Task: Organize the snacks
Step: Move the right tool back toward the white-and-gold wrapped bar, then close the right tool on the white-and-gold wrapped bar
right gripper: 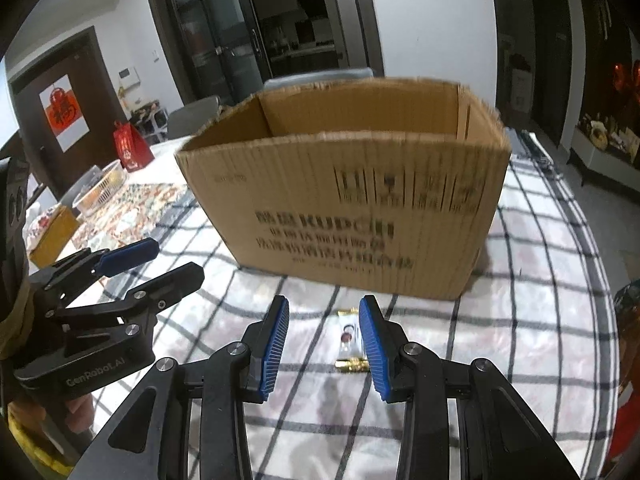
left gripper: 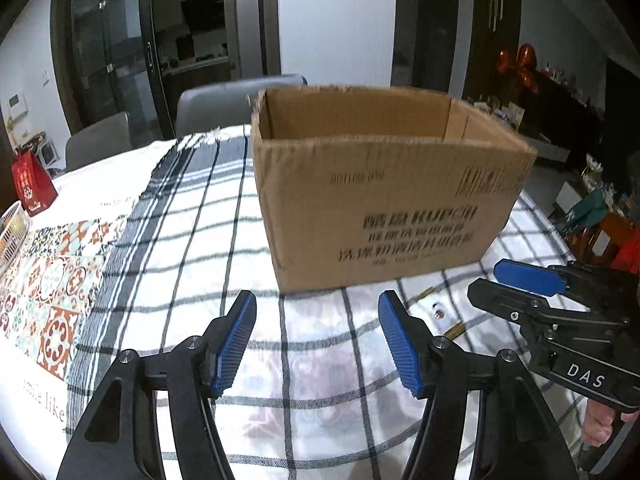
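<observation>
Cardboard dominates both views: an open, flapless cardboard box (right gripper: 344,200) stands on the checked tablecloth (right gripper: 540,280), its inside unseen from here.

Left to right, the left gripper (left gripper: 318,340) hangs over bare cloth with its blue pads apart and nothing between them. Beside it the right gripper (right gripper: 324,344) has its pads part-open and empty, tilted down at a small wrapped snack (right gripper: 349,340) lying flat on the cloth, just short of the box's near wall. The right pad hides part of the wrapper.

The likely slip, as I judge it: the snack is thin and flat, so closing pads may skid over the foil, pinch the cloth beneath, or push the snack away. A lift that is too low could catch the ragged rim of the box.

For room, the cloth before the box is open on both sides. To the far left sit a white basket (right gripper: 104,184) and a red gift bag (right gripper: 130,148), well apart.
</observation>
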{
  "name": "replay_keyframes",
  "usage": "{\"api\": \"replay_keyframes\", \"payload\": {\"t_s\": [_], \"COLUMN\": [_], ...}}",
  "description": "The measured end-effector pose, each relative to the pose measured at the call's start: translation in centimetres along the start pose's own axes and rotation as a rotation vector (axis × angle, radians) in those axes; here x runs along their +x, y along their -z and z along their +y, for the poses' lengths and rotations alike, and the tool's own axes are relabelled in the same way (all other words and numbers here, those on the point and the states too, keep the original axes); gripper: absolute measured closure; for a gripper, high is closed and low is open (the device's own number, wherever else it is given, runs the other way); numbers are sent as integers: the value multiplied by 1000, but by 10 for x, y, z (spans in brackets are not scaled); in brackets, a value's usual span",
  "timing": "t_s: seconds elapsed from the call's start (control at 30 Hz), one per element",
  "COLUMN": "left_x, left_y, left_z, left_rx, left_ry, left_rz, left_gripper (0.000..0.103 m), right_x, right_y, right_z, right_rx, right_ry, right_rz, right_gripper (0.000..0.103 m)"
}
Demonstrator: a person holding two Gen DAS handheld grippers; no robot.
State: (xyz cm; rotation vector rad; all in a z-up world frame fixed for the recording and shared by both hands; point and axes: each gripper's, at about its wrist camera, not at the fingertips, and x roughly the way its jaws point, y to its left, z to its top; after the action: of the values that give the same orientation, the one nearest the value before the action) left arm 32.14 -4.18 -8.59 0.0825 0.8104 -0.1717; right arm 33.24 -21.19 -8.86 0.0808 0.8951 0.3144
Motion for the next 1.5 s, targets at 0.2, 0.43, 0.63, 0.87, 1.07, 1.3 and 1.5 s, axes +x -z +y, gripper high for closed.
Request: {"api": "replay_keyframes", "payload": {"t_s": [0.2,0.43,0.63,0.87,1.07,1.3,1.5], "left_x": [16,32,42,51,53,52,51], "left_y": [9,14,17,20,19,19,19], "left_z": [-8,-15,-15,-12,-11,-10,-11], "left_rx": [20,44,35,10,-4,-11,-14], "left_ry": [-5,-14,-10,-6,0,1,4], "left_rz": [45,71,98,124,132,134,137], "left_gripper": [41,41,41,41,41,41,41], "right_x": [20,41,53,65,66,69,74], "right_y": [10,15,17,18,18,19,18], "right_z": [-5,-9,-12,-9,-7,0,4], "right_rx": [4,9,1,-7,-29,-64,-71], "right_ry": [10,16,25,41,60,70,70], "right_rz": [48,99,121,136,134,130,129], "right_gripper": [66,73,73,78,84,84,84]}}
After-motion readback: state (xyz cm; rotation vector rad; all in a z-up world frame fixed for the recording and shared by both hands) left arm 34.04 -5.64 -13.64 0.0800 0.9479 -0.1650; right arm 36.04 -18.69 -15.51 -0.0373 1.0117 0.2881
